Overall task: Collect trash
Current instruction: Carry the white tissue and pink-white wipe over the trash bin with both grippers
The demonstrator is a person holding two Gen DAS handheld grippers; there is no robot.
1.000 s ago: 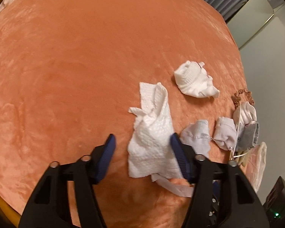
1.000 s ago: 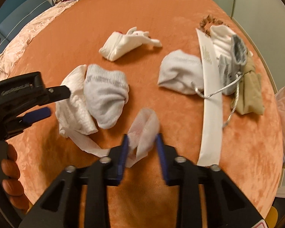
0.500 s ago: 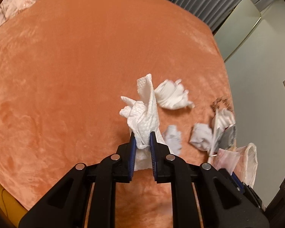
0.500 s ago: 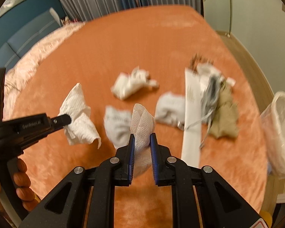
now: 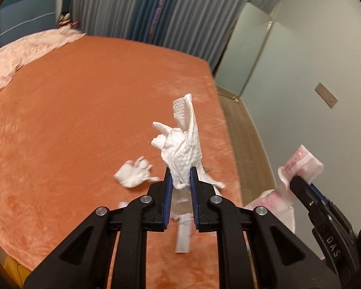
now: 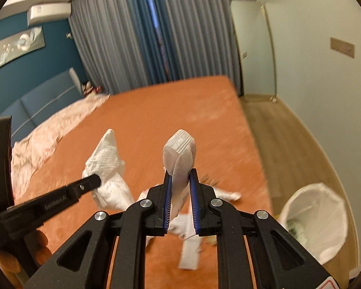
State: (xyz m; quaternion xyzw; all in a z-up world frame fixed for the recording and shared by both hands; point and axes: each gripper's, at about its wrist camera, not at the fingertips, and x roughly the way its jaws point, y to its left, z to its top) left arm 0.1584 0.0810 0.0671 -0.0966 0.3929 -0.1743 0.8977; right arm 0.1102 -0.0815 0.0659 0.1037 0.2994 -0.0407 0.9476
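My left gripper is shut on a crumpled white paper towel and holds it up above the orange bed. My right gripper is shut on a folded white tissue, also lifted above the bed. The left gripper with its towel shows at the left of the right wrist view. The right gripper with its tissue shows at the right of the left wrist view. A bin with a white bag stands on the floor to the right of the bed.
A crumpled white cloth and a long white paper strip lie on the bed below the grippers. A pink quilt covers the far left. Curtains and a wooden floor lie beyond.
Both grippers closed on their paper and lifted it well above the bed. Both views tilted up and to the right, bringing the bin, floor and curtains into sight.
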